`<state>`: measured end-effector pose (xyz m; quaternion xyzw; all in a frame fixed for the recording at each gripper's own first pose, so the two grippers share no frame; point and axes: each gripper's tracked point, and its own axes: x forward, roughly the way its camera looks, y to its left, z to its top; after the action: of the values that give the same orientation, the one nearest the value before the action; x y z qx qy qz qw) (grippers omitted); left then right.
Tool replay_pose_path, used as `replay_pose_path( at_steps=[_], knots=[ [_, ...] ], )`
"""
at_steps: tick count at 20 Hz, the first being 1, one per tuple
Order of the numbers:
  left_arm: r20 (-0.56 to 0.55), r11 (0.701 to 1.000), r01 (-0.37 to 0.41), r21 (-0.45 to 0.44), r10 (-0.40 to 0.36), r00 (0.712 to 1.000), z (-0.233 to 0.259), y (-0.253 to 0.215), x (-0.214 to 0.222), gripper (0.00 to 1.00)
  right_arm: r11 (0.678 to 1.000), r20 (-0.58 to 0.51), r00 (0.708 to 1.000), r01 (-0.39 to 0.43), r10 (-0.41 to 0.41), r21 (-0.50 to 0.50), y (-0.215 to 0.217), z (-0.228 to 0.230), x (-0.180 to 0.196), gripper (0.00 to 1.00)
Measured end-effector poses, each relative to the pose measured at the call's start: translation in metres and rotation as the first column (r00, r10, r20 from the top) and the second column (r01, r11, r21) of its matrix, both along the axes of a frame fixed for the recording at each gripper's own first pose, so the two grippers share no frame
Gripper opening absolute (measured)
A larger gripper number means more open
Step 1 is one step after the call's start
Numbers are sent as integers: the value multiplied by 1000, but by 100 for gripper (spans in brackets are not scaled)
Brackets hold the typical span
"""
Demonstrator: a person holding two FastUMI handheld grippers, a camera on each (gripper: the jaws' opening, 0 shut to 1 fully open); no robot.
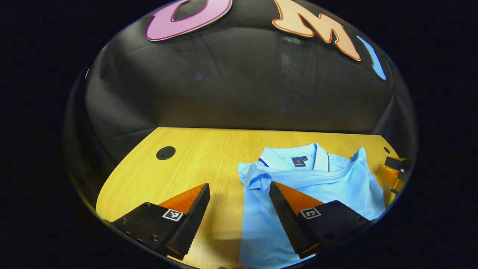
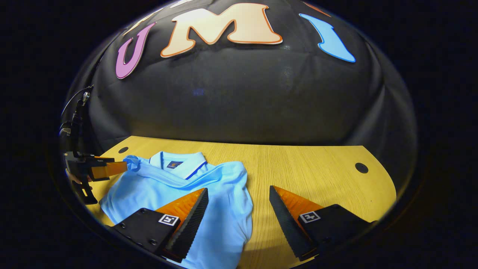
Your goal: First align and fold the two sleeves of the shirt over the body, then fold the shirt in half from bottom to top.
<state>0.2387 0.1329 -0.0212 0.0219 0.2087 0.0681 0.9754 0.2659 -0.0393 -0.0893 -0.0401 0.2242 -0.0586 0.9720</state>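
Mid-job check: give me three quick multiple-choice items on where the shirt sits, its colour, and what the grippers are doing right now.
1. Where does the shirt lie?
A. Flat on the table, collar toward the wall
B. Hanging off the table edge
C. Held up in the air

2. What colour is the shirt?
A. White
B. Light blue
C. Dark green

3. How do the left gripper and right gripper stand?
A. Both shut on the shirt
B. One shut, one open
C. Both open, gripping nothing

Answers:
1. A, the shirt rests on the wooden top with its collar at the far side.
2. B, the cloth is light blue in both views.
3. C, each gripper's fingers stand wide apart above the shirt's side edge, with no cloth between them.
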Motion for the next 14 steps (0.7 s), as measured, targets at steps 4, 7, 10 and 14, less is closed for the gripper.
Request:
replay_pose_path(
  at_steps=[4,7,10,14],
  knots=[
    [33,1000,11,-14,-10,999,14,-2,-45,95,999,47,998,-44,43,21,16,19,-33,100],
    [59,999,44,-3,-44,997,18,-11,-83,95,997,80,994,-75,76,-19,21,32,-62,100],
    [79,996,87,8,-87,993,17,-28,-117,95,994,106,989,-103,105,-24,30,37,-93,100],
    [123,993,120,-9,-118,985,14,-50,-149,95,991,145,981,-128,132,-31,40,40,-131,100]
  ],
)
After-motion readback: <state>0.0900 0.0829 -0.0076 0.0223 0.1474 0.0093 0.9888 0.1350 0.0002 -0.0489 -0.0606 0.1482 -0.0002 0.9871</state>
